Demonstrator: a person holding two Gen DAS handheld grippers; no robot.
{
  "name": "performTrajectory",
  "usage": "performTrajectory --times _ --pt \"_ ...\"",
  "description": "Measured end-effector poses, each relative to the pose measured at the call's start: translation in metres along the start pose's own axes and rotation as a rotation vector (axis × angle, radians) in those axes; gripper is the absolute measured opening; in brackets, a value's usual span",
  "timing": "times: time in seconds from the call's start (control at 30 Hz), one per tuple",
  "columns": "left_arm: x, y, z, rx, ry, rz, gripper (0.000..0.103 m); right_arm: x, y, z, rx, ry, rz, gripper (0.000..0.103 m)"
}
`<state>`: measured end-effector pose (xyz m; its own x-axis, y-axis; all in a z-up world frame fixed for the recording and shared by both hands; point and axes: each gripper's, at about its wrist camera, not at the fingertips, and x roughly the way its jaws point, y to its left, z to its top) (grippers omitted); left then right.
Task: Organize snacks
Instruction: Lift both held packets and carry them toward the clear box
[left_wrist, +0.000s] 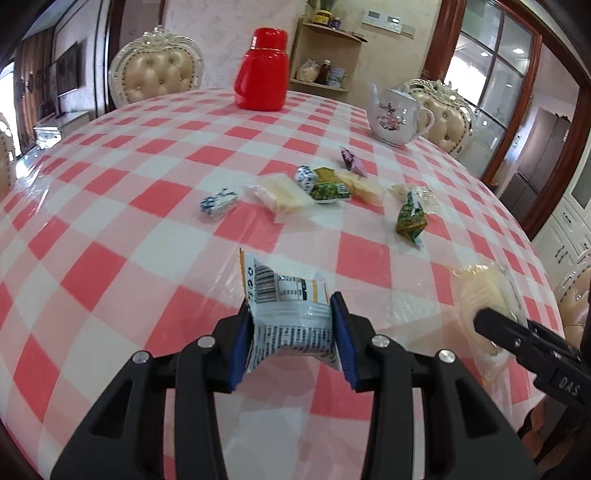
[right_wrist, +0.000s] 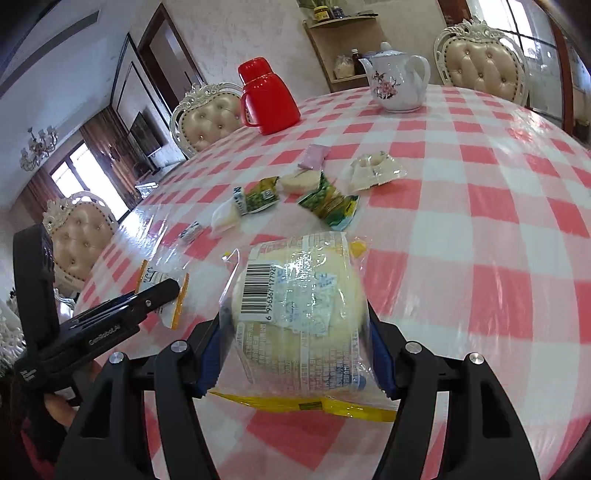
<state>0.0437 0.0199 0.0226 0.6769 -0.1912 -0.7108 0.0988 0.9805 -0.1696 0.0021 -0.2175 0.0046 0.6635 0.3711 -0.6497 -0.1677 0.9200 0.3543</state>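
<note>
both grippers held wrapped snacks above the checked tablecloth (left_wrist: 110, 229)

left gripper (left_wrist: 291, 332) clamped a small barcoded packet (left_wrist: 288, 314); right gripper (right_wrist: 295, 332) gripped a round pastry pack (right_wrist: 299, 295). loose snacks (left_wrist: 325, 188) lay at twelve o'clock.

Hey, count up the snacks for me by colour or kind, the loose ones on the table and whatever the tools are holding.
Blue-and-white candies: 2
Green packets: 2
Loose pale cakes: 3
Purple packet: 1
Small packet in left tool: 1
Round cake in right tool: 1
Total: 10
</note>
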Motion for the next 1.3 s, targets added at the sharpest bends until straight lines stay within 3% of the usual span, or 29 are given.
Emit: performTrajectory --times 0.37,0.83,1.3 --pt "-0.042 0.003 -0.036 -0.024 -0.038 -0.006 0.041 -0.019 0.029 -0.035 0.006 -0.002 0.052 0.064" --pt "-0.115 0.019 -0.080 -0.008 -0.104 0.055 0.041 -0.039 0.070 -0.074 -0.037 0.012 0.106 0.064" --pt "-0.203 0.082 -0.116 -0.060 -0.181 0.165 0.041 -0.058 0.174 -0.115 -0.251 0.061 0.222 0.064"
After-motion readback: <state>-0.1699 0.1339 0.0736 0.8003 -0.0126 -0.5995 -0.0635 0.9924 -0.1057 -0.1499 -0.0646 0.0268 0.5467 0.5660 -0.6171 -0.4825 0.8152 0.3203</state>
